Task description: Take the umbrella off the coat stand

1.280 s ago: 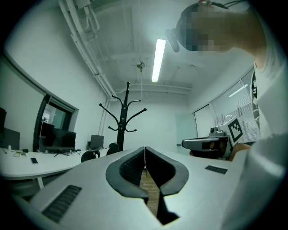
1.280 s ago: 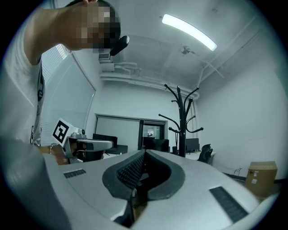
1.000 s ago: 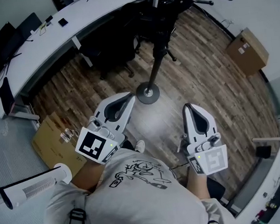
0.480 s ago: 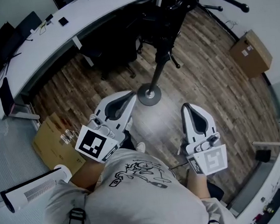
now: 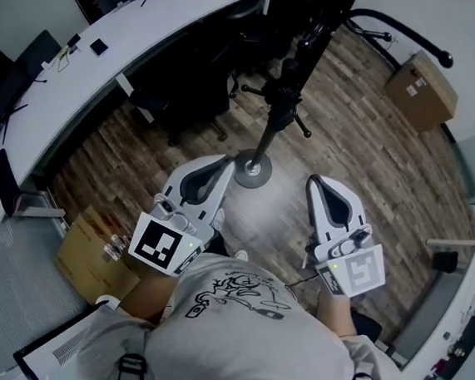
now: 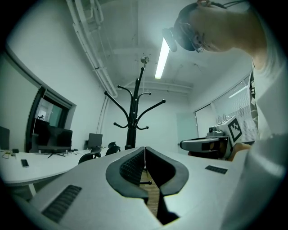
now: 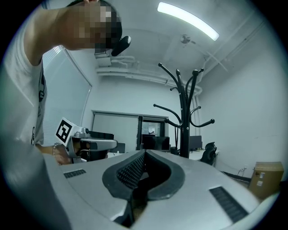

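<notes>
**Both grippers held low and empty in front of a black coat stand; umbrella not told apart from it**

The umbrella could not be picked out in any view. If it hung on the tall black metal coat stand (image 5: 274, 123), its dark shape merged with the pole and the curved hook arms. A folded umbrella would probably be light, with a stiff shaft under soft, slippery fabric. The handle or bare shaft looked like the safer place to take hold, lifting up and off the hook.

The stand stood on a round base on the wood-plank floor (image 5: 360, 156), just ahead of the person. The left gripper (image 5: 223, 166) pointed at the base, and its fingers (image 6: 128, 168) were pressed together with nothing between them. The right gripper (image 5: 319, 180) was held beside it, apart from the stand. Its fingers (image 7: 130, 173) were also together and empty.

Behind the stand were black office chairs (image 5: 185, 81) and a long curved white surface (image 5: 85, 83). A brown cardboard box (image 5: 418, 88) sat on the floor to the right, and another cardboard box (image 5: 89, 249) lay to the left. The stand's hook arms spread out on all sides and could snag the umbrella as it came away.
</notes>
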Demonstrator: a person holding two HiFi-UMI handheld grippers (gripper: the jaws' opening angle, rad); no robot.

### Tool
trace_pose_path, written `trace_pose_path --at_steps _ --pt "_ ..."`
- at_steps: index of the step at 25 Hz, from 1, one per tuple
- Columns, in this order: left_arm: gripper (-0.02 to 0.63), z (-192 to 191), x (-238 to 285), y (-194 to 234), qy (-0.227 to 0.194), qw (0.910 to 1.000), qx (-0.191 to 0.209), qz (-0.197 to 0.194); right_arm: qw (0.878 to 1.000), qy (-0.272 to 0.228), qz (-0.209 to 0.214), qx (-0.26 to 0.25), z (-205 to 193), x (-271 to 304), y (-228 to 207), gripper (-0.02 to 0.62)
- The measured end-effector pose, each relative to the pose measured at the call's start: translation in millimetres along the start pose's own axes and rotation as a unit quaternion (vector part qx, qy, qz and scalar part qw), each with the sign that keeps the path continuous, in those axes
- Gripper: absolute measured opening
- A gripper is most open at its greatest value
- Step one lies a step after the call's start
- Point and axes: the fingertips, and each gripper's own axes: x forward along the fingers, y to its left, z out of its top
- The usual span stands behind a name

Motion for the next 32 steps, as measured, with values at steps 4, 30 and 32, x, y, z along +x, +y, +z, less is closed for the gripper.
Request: trace_pose_path --at_steps 4,30,32 --pt "0.023 4 16 27 -0.002 0.9999 -0.005 -0.011 1.000 0.003 -0.009 -0.003 6 29 -6 0.009" --pt "0.025 24 124 119 -0.008 0.9900 -0.009 -0.140 0.992 0.003 -0.128 -0.015 26 137 -70 0.009" --pt "0.025 23 136 115 -0.008 0.9892 -0.012 -0.146 0.991 0.004 -0.132 -0.014 26 137 -80 0.009"
